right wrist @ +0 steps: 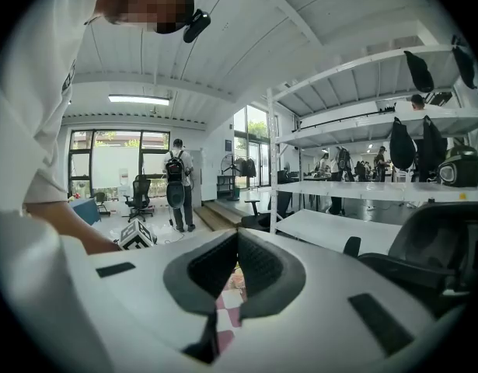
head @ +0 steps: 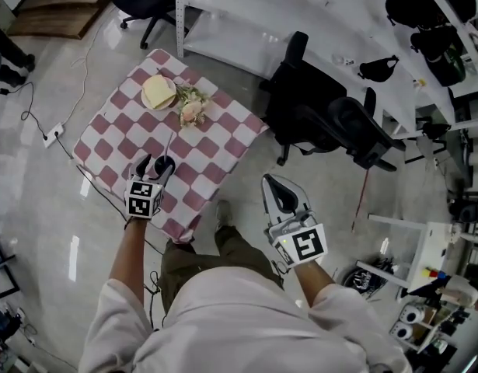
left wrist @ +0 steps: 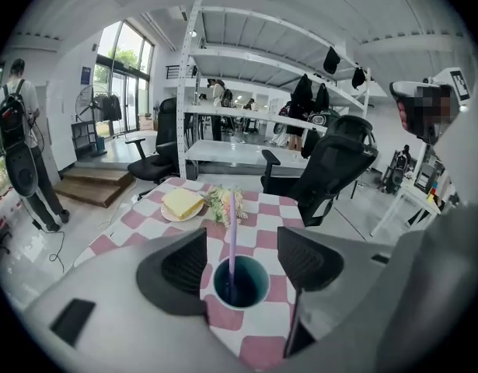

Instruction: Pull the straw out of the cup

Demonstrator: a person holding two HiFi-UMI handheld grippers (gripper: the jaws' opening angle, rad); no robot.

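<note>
We see a small table (head: 223, 130) under a pink-and-white checked cloth. At its far side a pale plate (left wrist: 178, 218) carries a yellow slab (head: 158, 90), and a little bunch of flowers (head: 192, 109) lies just beside it. A black office chair (head: 316, 119) stands near the table's right corner, in front of white shelving (head: 301, 22). On the glossy floor to the left a power strip (head: 52, 134) trails its cable. A person with a backpack (left wrist: 25, 146) stands near wooden steps (left wrist: 95, 185).

Right gripper (right wrist: 238, 238): jaws closed, pads meeting, nothing held.
Gap below pads: sliver of pink-checked tabletop (right wrist: 229, 311).
Left edge: marker cube (right wrist: 137, 235).
Background: person with backpack (right wrist: 176, 183), white shelving (right wrist: 355, 193), black chair (right wrist: 444, 247).
</note>
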